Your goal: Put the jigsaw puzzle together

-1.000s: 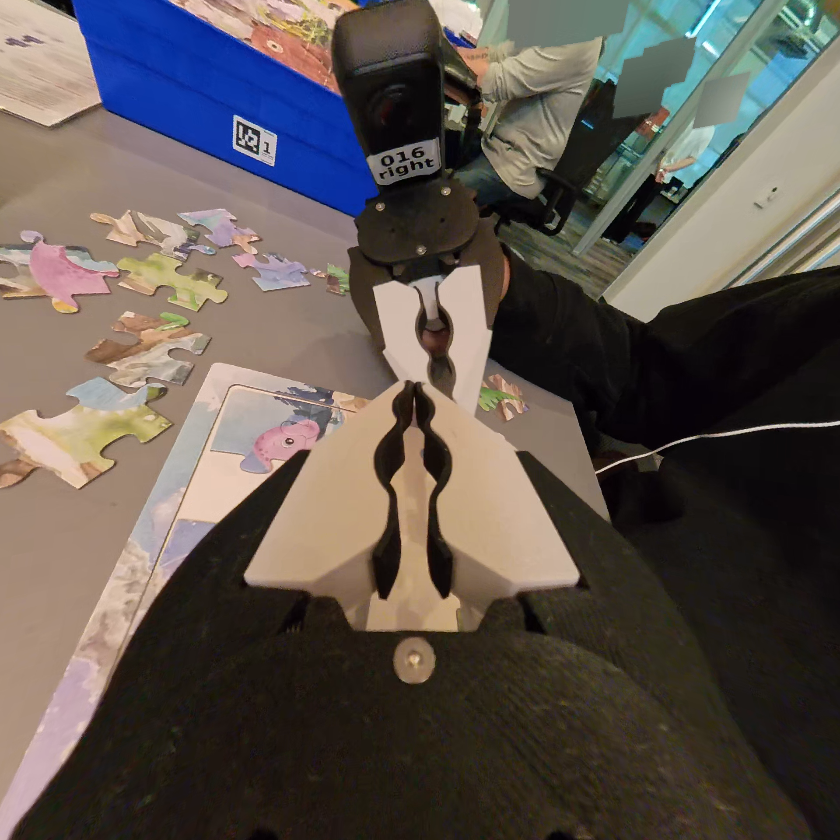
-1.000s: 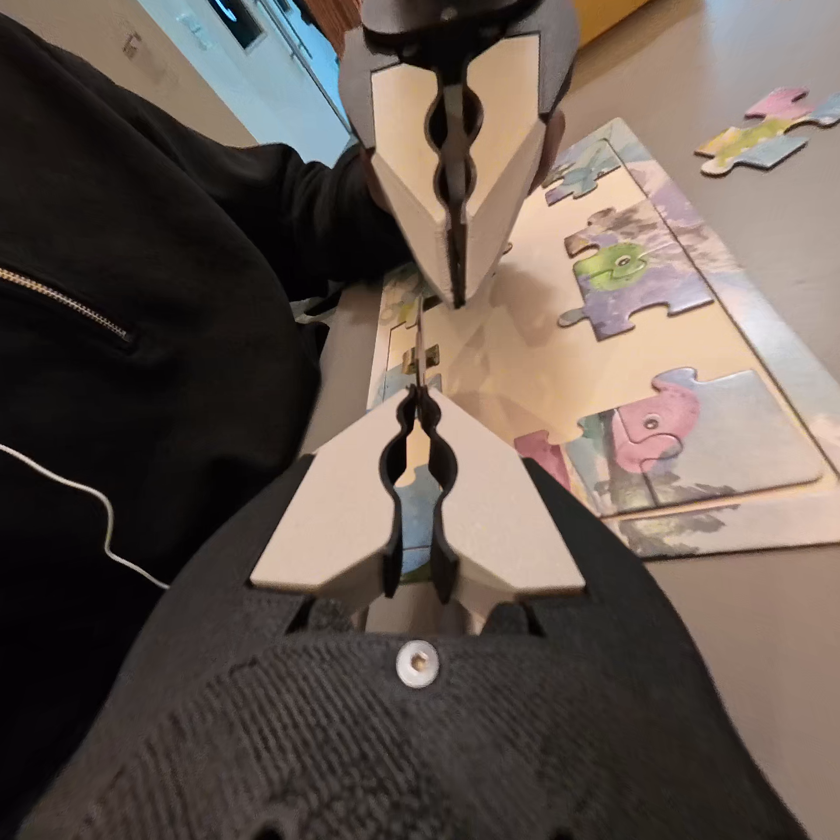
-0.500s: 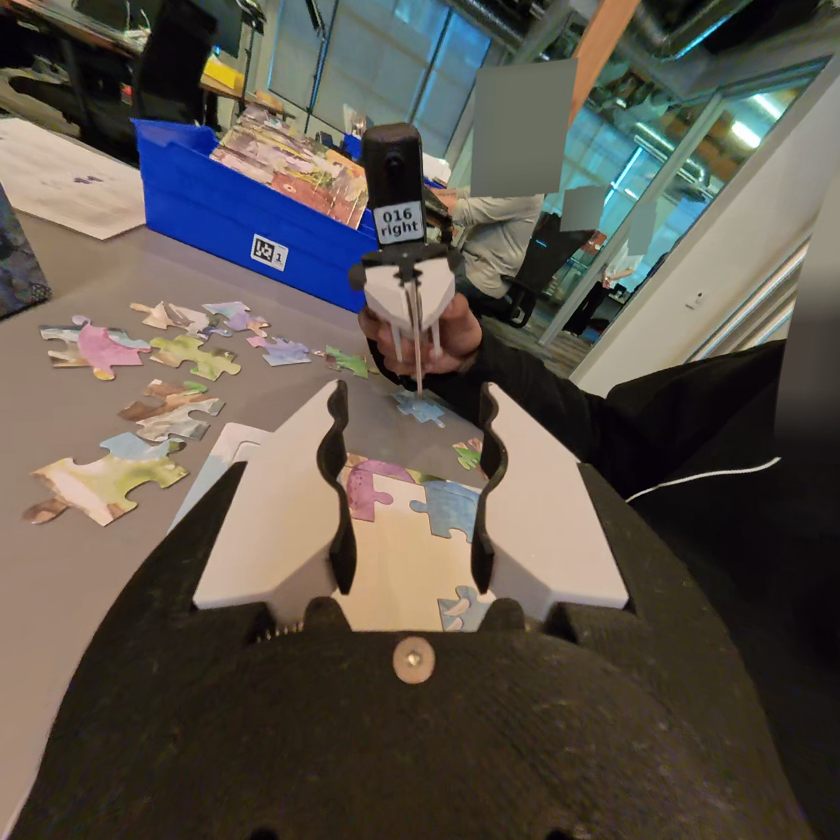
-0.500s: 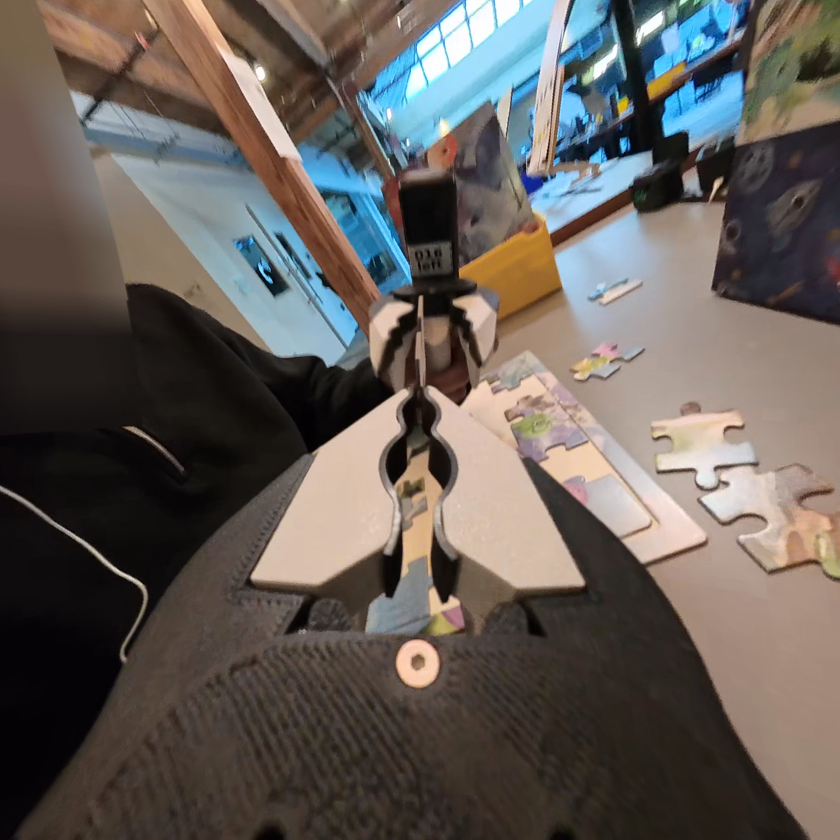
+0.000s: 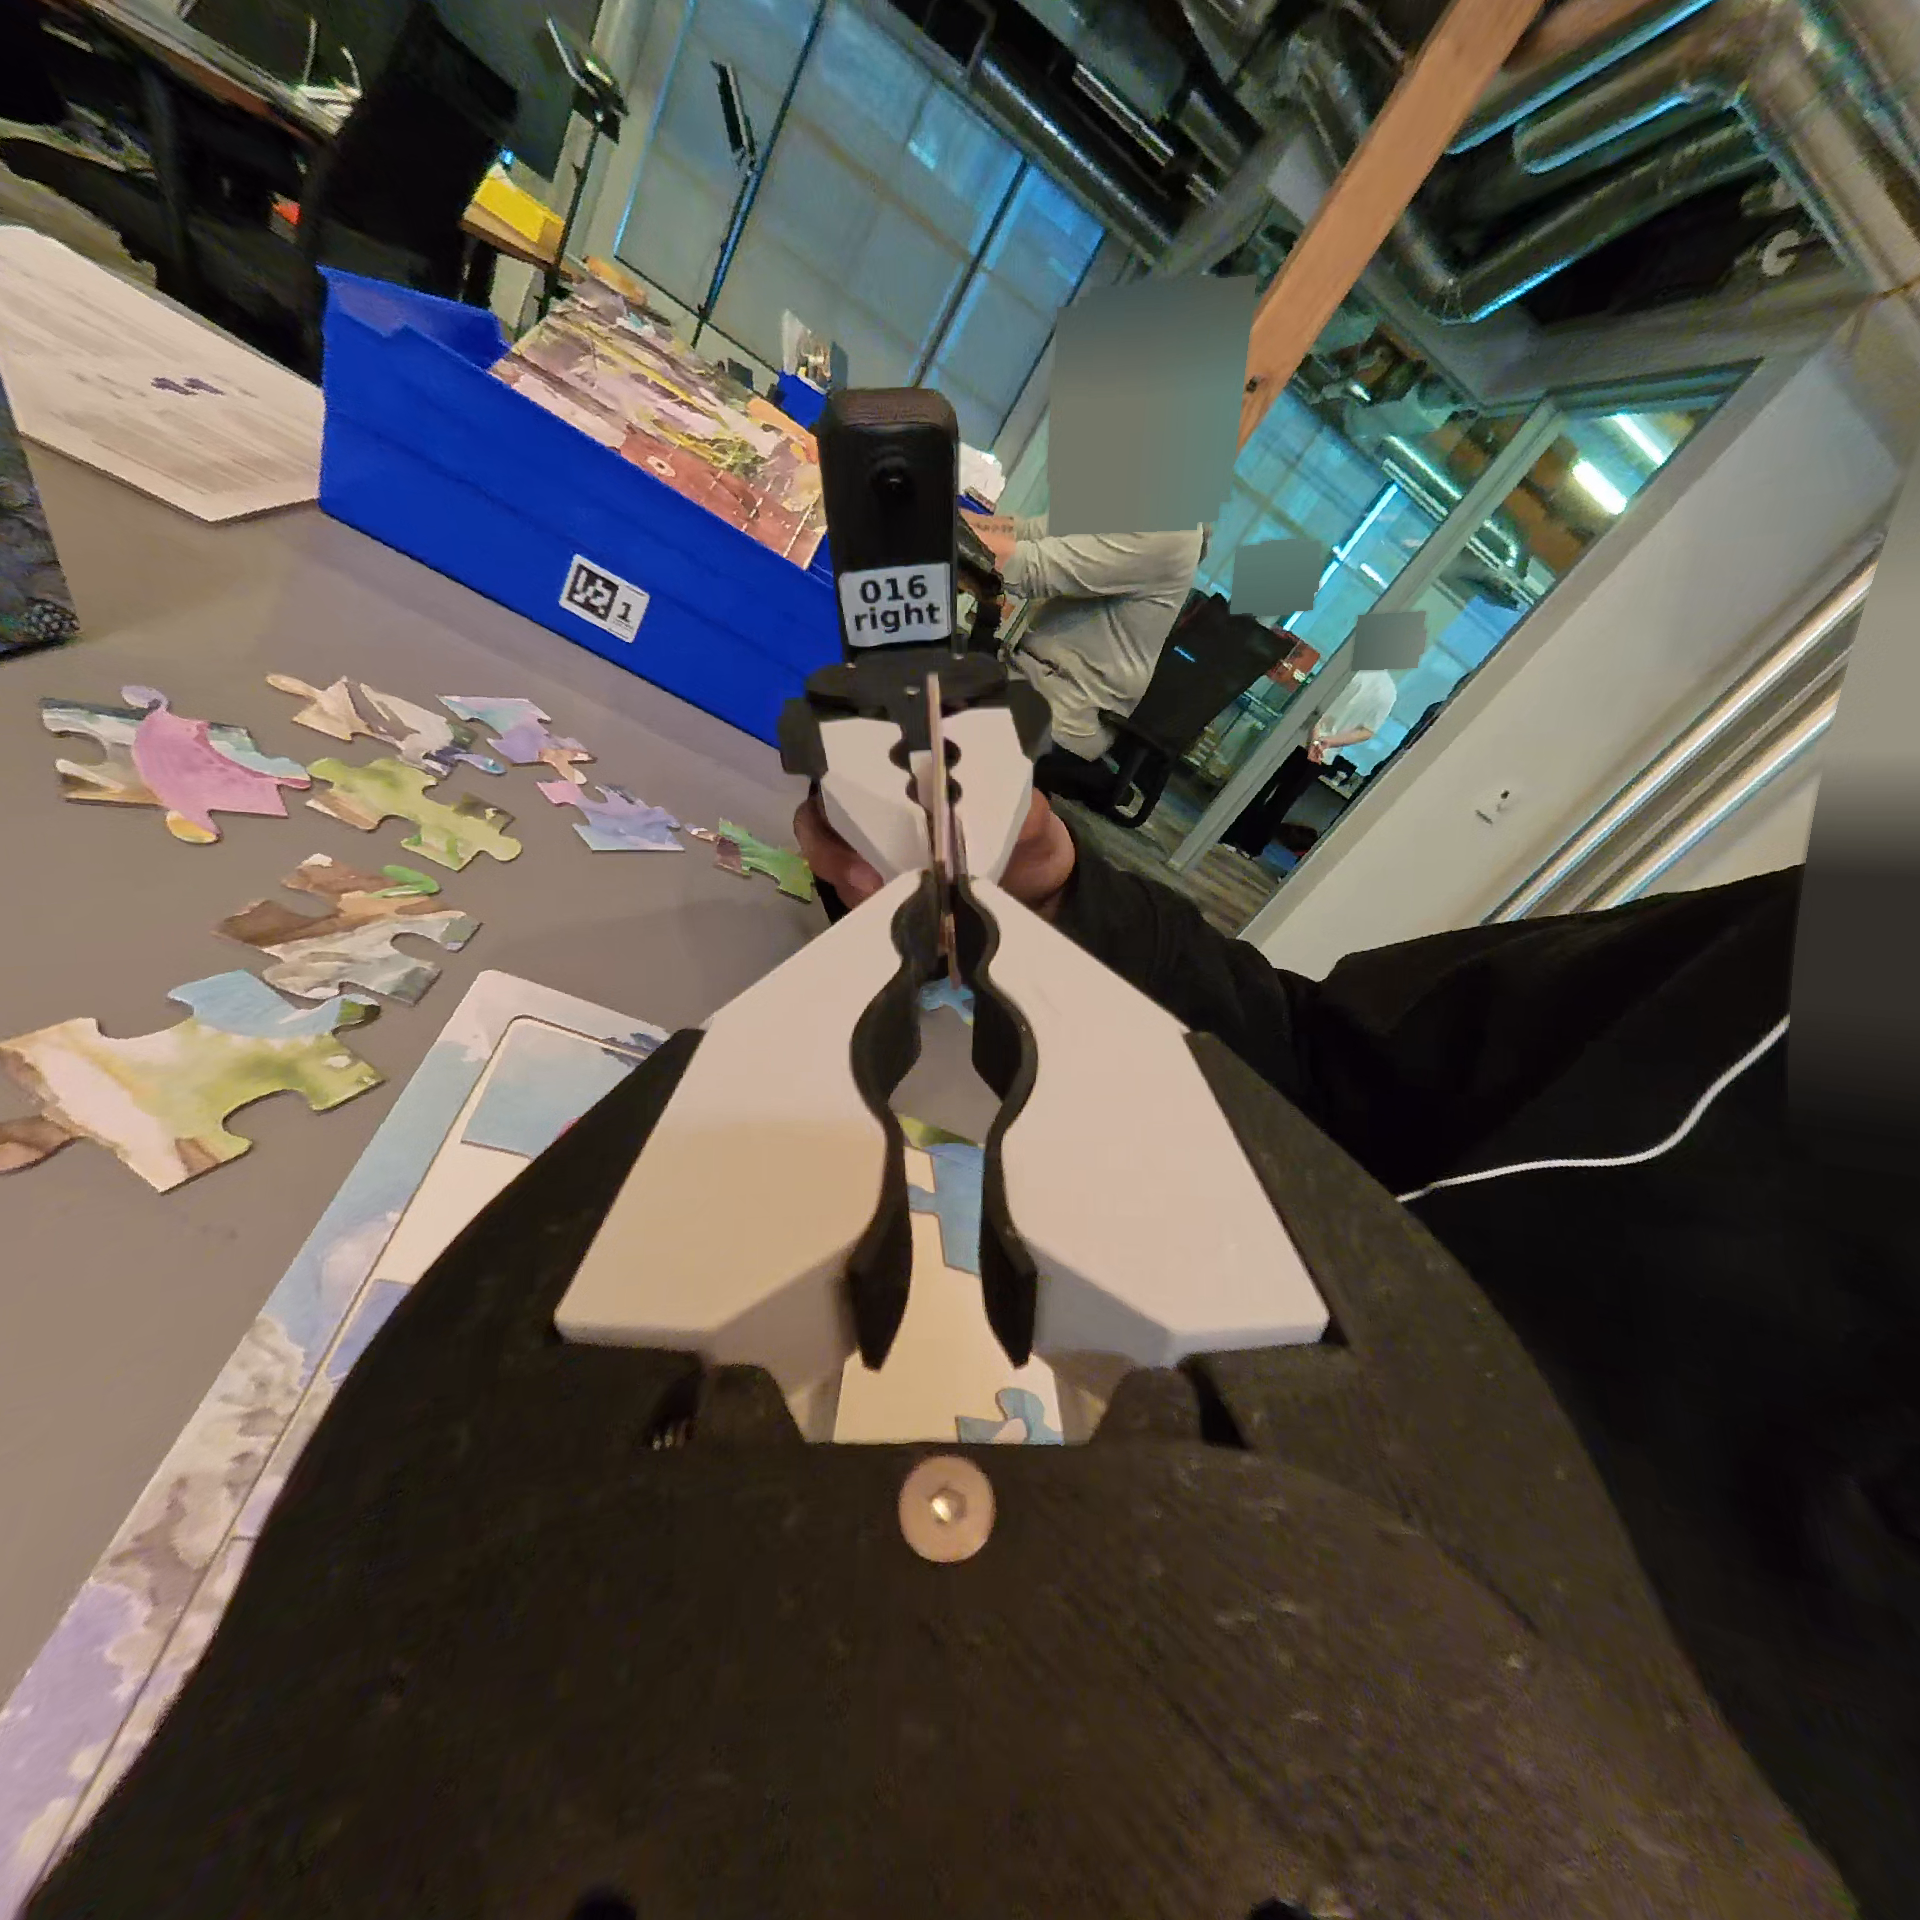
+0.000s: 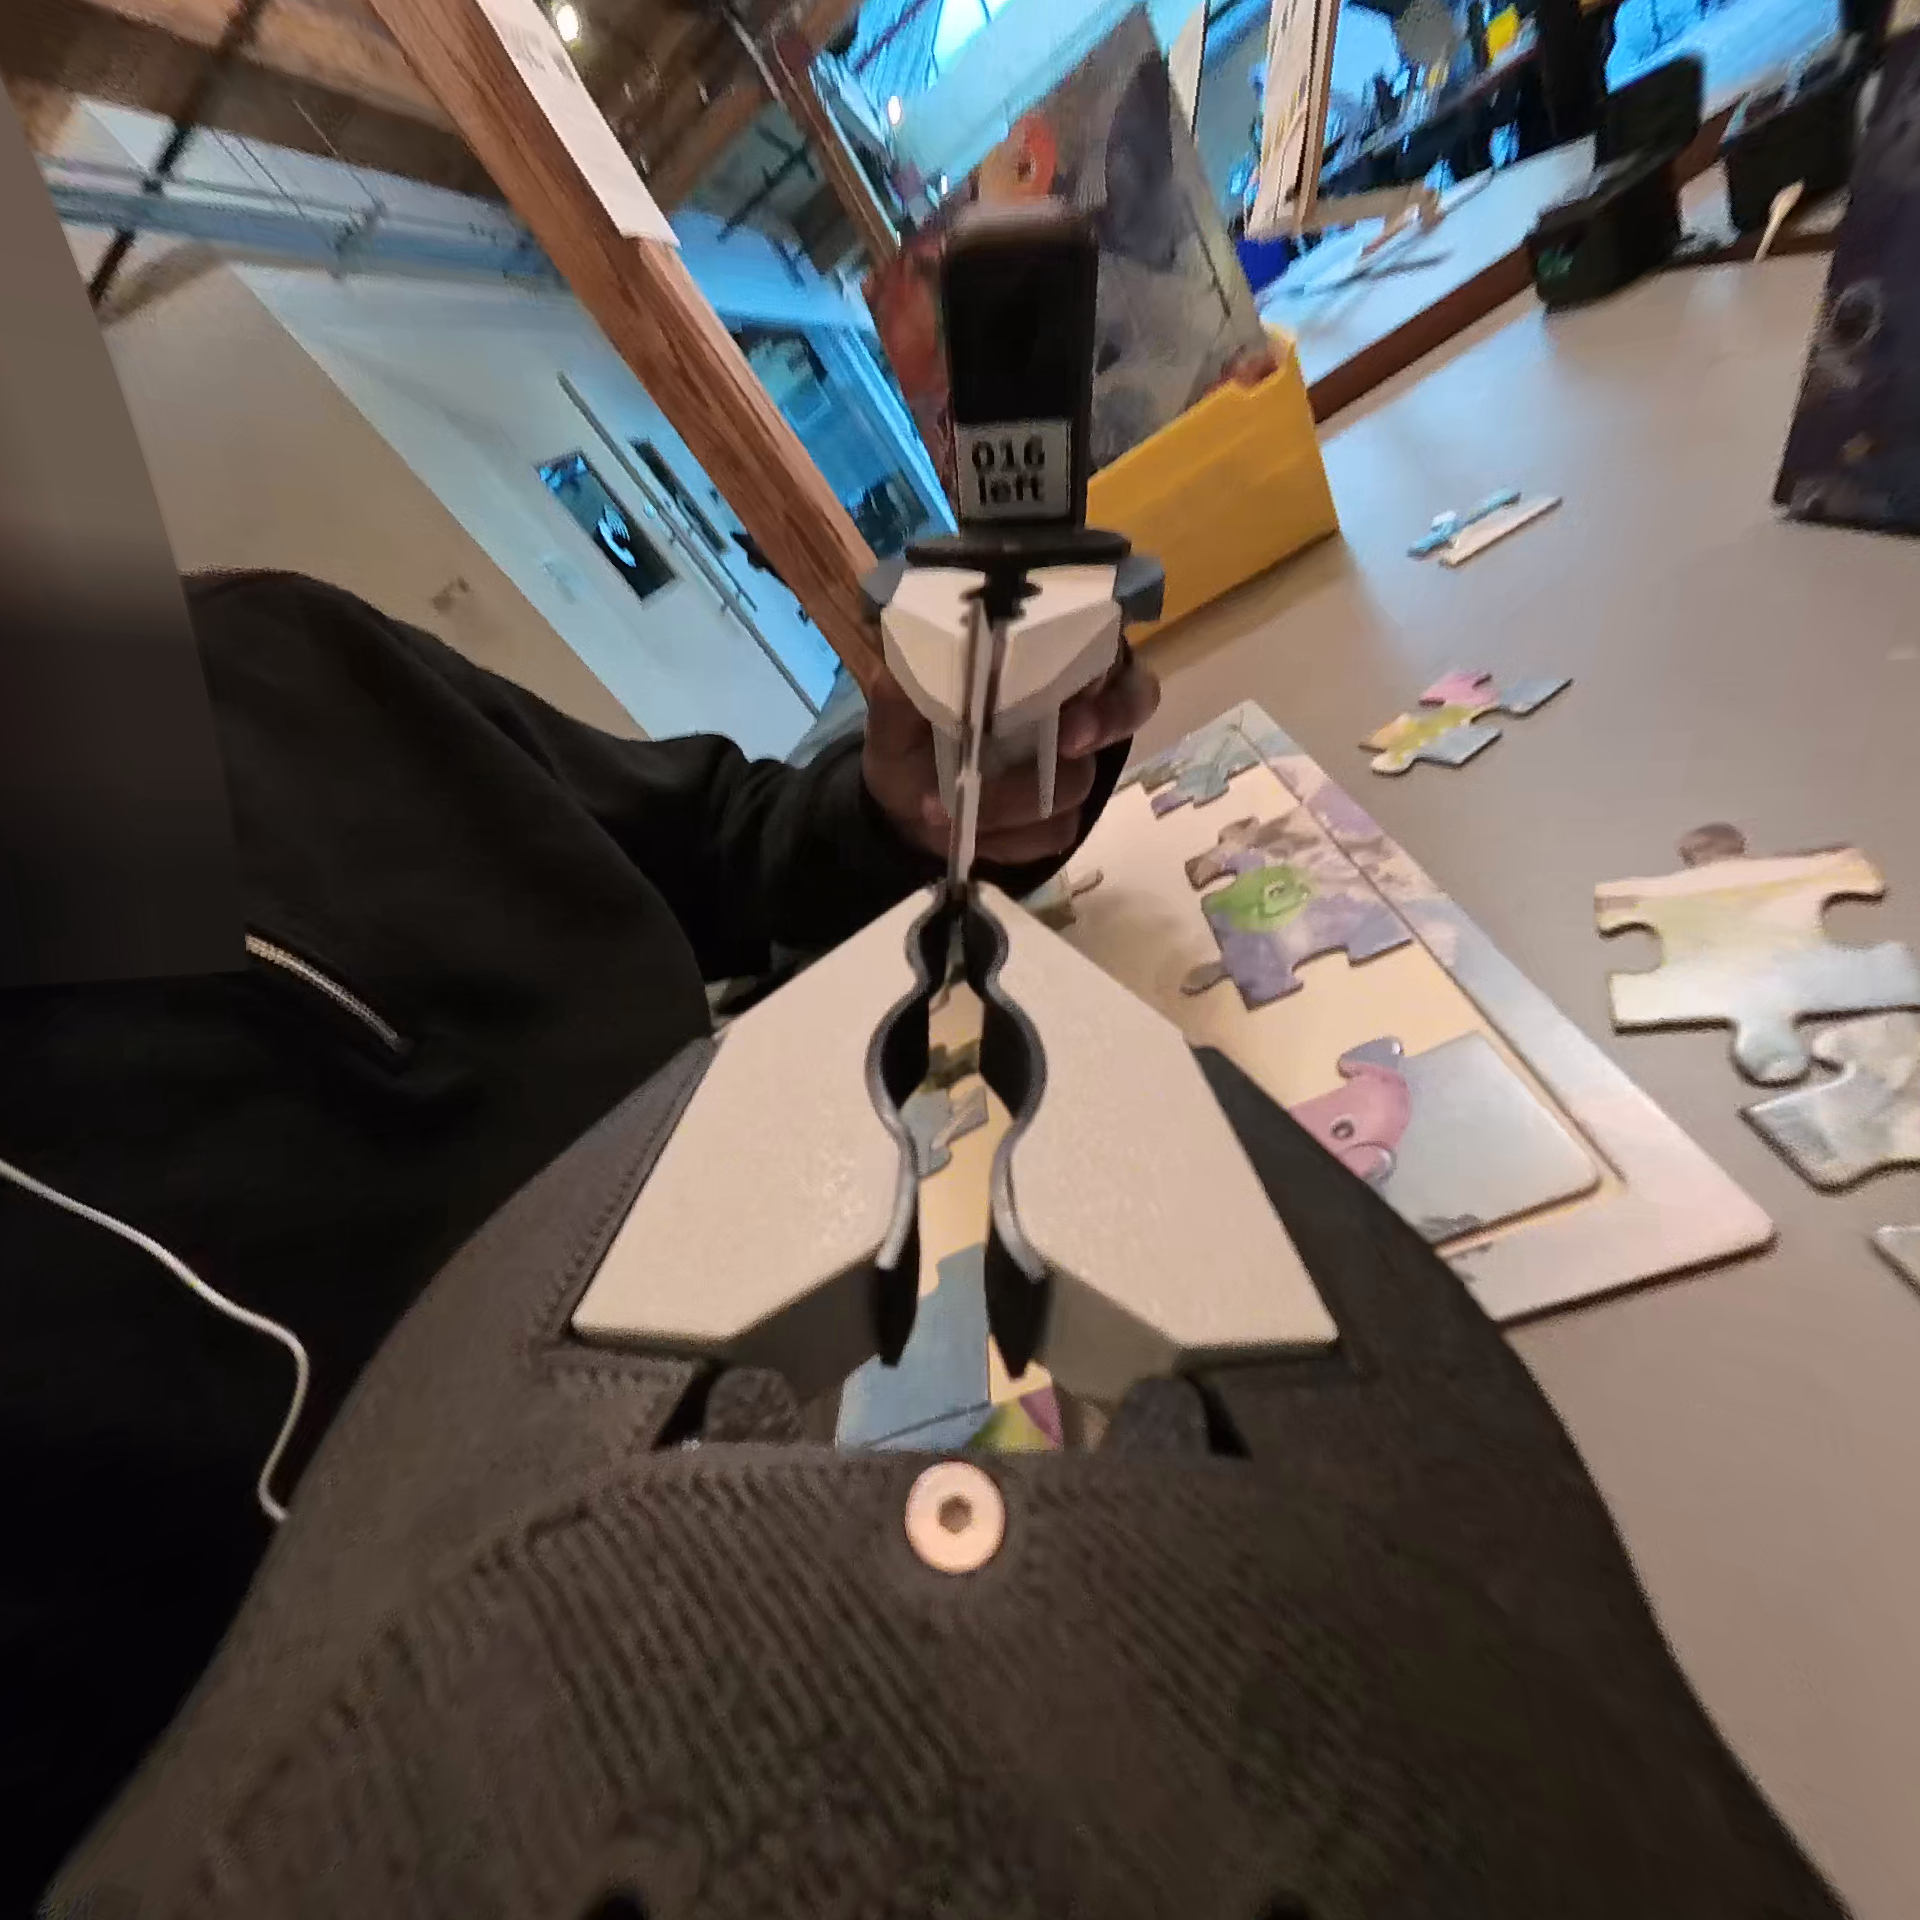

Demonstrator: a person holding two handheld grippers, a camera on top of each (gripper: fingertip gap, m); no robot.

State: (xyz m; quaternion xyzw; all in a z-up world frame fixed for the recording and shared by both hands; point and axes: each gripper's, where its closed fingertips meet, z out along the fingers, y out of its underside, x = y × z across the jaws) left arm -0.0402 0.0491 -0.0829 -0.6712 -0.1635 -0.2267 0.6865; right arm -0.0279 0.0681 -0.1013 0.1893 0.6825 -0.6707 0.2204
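A thin jigsaw piece (image 5: pixel 940 769) hangs edge-on in the air between my two grippers, and also shows in the right wrist view (image 6: pixel 971 769). My left gripper (image 5: pixel 941 899) is shut on one end of it. My right gripper (image 6: pixel 956 899) is shut on the other end. The grippers face each other tip to tip above the puzzle board (image 5: pixel 436 1143). The board (image 6: pixel 1558 1174) holds a pink-creature piece (image 6: pixel 1455 1122) and a green-creature piece (image 6: pixel 1288 914). The held piece's picture is hidden.
Several loose pieces lie on the grey table left of the board (image 5: pixel 187 1060) (image 5: pixel 416 810) and past its far side (image 6: pixel 1756 945). A blue bin (image 5: pixel 499 520) and a yellow bin (image 6: pixel 1216 468) stand behind. The person's black sleeves flank the board. My two grippers' fingertips are within a few centimetres of each other.
Both grippers rose from just above the board. My left gripper stood wide open half a second ago and is now shut on the piece that the right gripper holds.
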